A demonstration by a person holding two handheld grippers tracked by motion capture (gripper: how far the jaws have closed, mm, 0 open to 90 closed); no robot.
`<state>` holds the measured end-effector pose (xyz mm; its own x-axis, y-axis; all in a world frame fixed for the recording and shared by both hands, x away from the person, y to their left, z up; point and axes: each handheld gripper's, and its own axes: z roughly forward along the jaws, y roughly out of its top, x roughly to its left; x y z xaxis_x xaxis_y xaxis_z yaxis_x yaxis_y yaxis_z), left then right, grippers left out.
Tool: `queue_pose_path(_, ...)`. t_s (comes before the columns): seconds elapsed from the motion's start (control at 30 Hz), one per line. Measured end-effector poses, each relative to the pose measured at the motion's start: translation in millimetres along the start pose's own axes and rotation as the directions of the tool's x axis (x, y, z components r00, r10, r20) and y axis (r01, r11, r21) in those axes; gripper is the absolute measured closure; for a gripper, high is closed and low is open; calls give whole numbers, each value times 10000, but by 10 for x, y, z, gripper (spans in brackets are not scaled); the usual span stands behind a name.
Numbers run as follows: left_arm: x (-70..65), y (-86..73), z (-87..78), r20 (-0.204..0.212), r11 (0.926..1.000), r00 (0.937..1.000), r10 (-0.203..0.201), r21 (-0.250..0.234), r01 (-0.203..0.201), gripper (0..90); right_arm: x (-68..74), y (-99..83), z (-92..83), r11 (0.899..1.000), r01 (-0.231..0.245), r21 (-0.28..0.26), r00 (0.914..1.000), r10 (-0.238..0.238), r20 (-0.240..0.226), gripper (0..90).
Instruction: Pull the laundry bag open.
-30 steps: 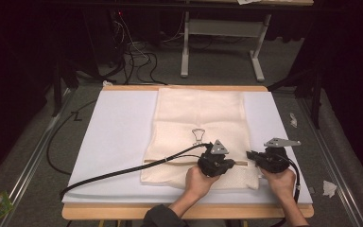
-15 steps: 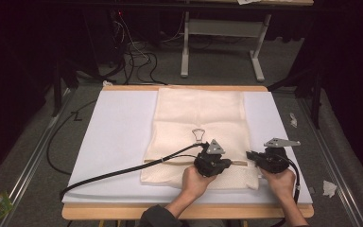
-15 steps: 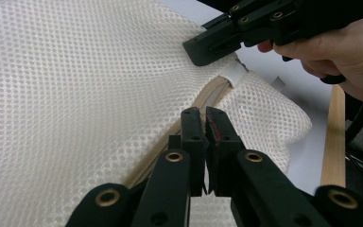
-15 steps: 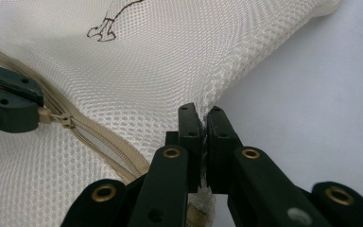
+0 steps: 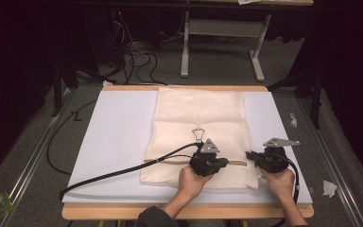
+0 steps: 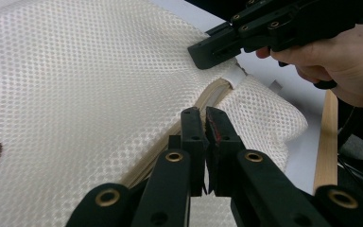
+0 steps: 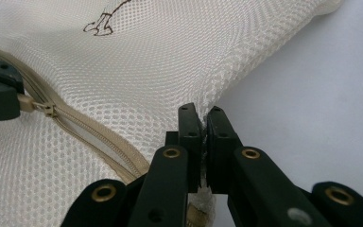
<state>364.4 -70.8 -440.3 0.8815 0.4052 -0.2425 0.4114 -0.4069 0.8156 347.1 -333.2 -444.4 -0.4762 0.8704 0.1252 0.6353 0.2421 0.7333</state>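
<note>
Two grippers work at the near end of a cream mesh bag (image 5: 198, 118), which lies flat on the white mat (image 5: 118, 127) covering the table (image 5: 189, 211). A small hanger outline is printed on the bag. The left gripper (image 6: 204, 124) has its jaws pressed together on the zipper pull (image 7: 27, 102) (seen from the right gripper view, a tan tab held in the black jaws), partway along the tan zipper (image 7: 99, 137) that crosses the bag. The right gripper (image 7: 203, 120) is clamped on the bag's mesh edge at the zipper's end, near the mat's right side. Both hands rest low at the table's front edge.
</note>
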Motion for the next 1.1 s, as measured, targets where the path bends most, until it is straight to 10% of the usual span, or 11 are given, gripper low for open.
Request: queue_pose_path(1.1,49,-51,-230,-213,9997,9998,-1,-250,-4,871,10,-1,30,10000,38,27,10000,-38,41,879)
